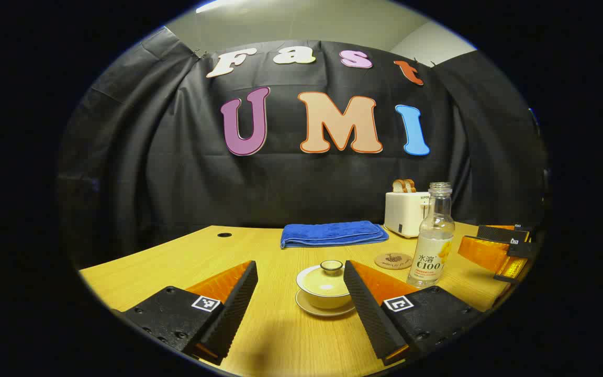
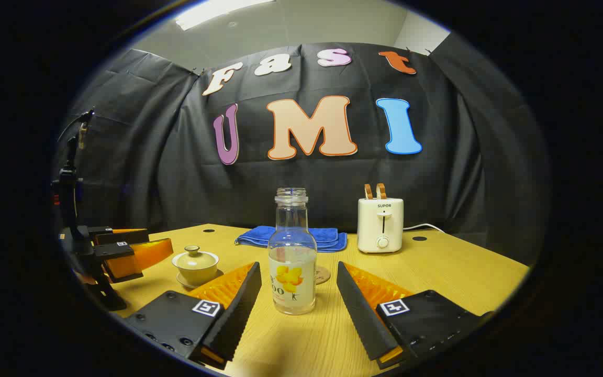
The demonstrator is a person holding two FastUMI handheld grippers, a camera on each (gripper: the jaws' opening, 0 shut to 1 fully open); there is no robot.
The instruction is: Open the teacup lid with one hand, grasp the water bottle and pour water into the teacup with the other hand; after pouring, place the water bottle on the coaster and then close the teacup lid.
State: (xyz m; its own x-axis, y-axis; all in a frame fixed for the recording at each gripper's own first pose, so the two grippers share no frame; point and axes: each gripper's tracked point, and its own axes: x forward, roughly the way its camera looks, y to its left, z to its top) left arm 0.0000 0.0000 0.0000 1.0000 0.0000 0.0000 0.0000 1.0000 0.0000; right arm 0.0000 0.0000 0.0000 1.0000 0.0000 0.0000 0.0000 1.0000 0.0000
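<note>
In the left gripper view, the right finger of the left gripper covered the right edge of the teacup and its saucer, and the water bottle hid the toaster's right side. The right gripper was cut off at the picture's edge, so its fingers' spread could not be told. In the right gripper view, the water bottle hid most of the coaster and the middle of the blue towel. The left gripper there was partly lost in the dark margin. The tabletop's near edge lay outside both views, and the bottle's water level was unclear.
</note>
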